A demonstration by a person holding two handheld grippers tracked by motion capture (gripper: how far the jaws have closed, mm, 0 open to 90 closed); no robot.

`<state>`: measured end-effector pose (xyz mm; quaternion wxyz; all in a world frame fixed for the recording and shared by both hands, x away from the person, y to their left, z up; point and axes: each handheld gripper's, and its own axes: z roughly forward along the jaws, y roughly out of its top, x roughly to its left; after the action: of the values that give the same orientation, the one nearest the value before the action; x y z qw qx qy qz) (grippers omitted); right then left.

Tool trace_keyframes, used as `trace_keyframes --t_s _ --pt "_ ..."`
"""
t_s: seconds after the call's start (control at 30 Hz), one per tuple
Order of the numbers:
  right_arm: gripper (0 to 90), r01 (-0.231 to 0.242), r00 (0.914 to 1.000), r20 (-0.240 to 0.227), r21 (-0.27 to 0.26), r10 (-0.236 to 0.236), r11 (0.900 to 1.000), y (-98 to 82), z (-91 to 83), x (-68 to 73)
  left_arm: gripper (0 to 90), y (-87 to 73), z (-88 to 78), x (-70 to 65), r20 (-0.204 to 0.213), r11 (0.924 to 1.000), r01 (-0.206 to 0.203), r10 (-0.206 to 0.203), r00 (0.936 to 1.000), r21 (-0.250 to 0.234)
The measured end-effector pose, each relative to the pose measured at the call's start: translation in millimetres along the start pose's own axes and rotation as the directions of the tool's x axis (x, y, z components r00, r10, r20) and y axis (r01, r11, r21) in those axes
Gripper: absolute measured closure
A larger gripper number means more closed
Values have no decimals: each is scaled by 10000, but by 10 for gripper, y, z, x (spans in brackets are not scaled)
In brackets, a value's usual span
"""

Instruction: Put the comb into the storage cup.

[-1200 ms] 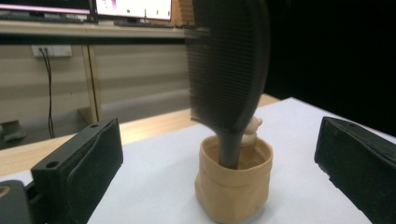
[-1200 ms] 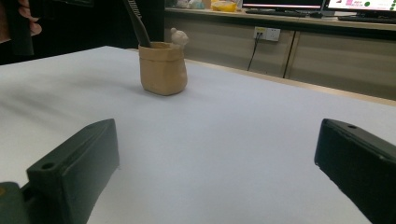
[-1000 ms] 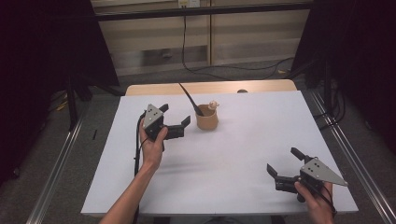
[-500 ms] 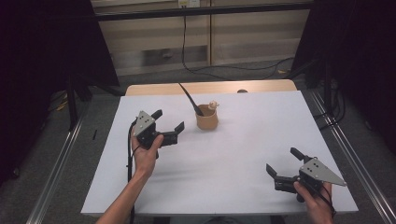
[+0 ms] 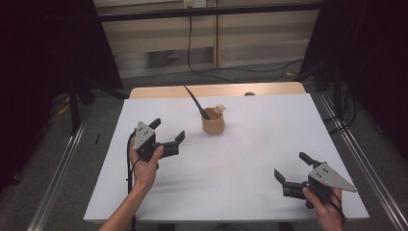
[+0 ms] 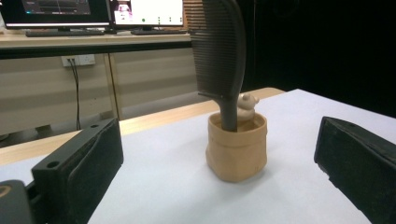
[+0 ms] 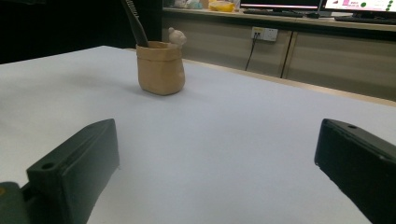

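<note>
Since left gripper [image 5: 168,131] was drawn back from cup [image 5: 213,126], jaws wide, empty; comb [image 5: 195,102] judged placed.

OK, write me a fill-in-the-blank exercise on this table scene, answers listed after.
1. The black comb stands in a tan ____.
2. The left tool has its jaws ____.
3. The tool nearer the pot is the ____ one.
4. The right tool holds ____.

Missing words: pot; open; left; nothing
</note>
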<state>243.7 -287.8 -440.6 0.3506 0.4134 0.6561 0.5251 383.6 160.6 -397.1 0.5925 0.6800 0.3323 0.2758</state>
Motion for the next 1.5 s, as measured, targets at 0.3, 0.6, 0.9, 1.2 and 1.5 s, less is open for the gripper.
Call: trace_keyframes --t_s 0.3,0.6,0.9,1.2,1.5 --pt "0 55 9999 142 -30 -55 10000 3 -12 -2 16 -54 -124 20 -162 10000 79 -78 9998 42" --pt "0 1 9995 310 -92 2 10000 2 -9 -15 16 -120 -267 8 -289 9999 130 -133 9995 -104" --pt "0 -3 9992 389 -171 10 9999 8 -13 -14 20 -169 -451 26 -609 9996 276 -280 9978 -83" --pt "0 -58 9987 506 -300 73 9995 12 -16 -15 21 -260 -617 3 -546 9996 266 -267 9982 -19" --pt "0 -194 9979 606 -361 216 9992 13 -27 -33 22 -329 -772 -15 -542 9994 339 -337 9980 21"
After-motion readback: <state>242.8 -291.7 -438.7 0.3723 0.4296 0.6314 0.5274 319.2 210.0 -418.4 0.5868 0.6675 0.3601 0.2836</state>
